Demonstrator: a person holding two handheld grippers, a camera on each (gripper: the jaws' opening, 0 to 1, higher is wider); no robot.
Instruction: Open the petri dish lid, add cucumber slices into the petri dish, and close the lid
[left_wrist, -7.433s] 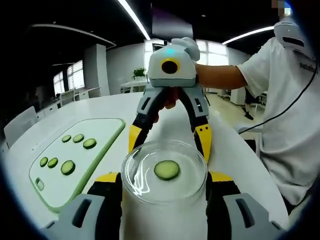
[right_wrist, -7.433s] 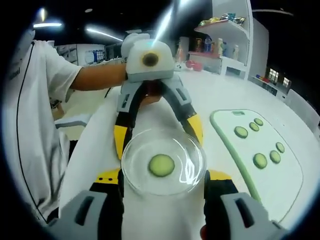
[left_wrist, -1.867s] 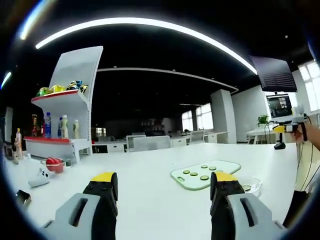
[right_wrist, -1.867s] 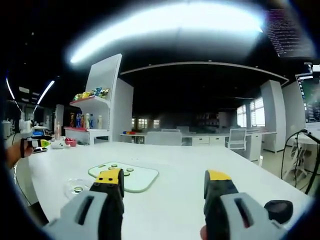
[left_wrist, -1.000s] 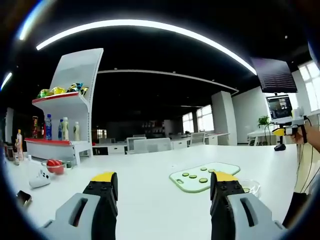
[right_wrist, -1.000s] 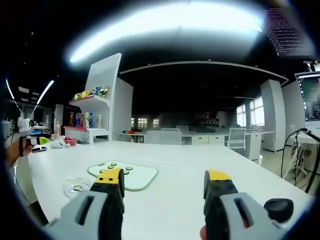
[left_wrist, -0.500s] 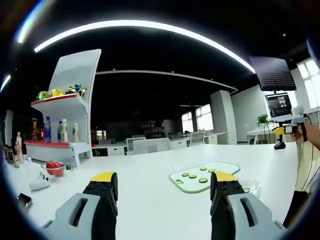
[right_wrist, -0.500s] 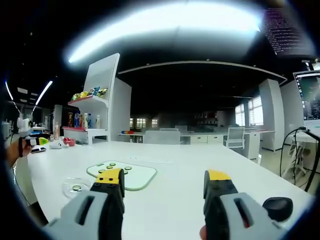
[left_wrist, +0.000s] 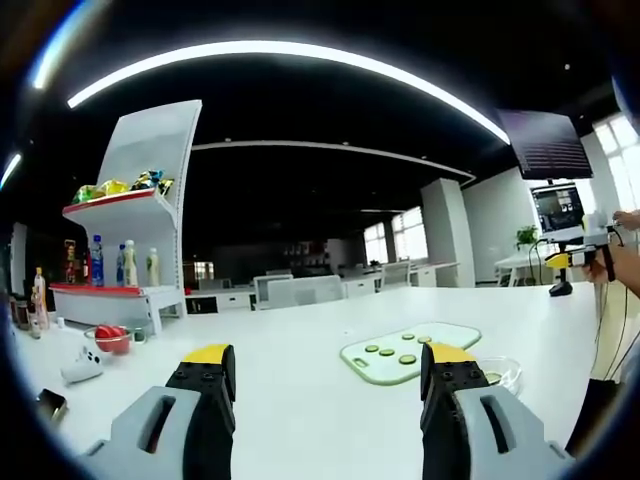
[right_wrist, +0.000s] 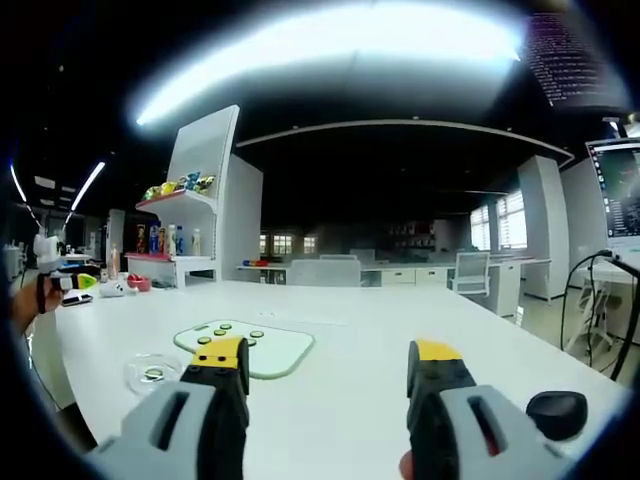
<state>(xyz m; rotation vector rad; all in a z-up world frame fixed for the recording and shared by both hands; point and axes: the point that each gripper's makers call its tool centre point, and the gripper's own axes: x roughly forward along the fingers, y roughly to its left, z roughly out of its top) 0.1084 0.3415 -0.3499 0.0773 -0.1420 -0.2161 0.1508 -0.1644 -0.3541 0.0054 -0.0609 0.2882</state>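
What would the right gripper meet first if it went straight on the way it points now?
Probably nothing close: ahead of the right gripper lies bare white table. The cutting board sits left of that line, though depth is unclear.

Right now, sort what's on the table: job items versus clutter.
Job: petri dish holding a cucumber slice; cutting board with cucumber slices.

Clutter: black round object; red object in a bowl; shelf bottles.

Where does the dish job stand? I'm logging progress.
Looks done: the petri dish sits on the table beside the cutting board with one cucumber slice inside. Lid state can't be judged. Left claw and right claw are open, holding nothing.
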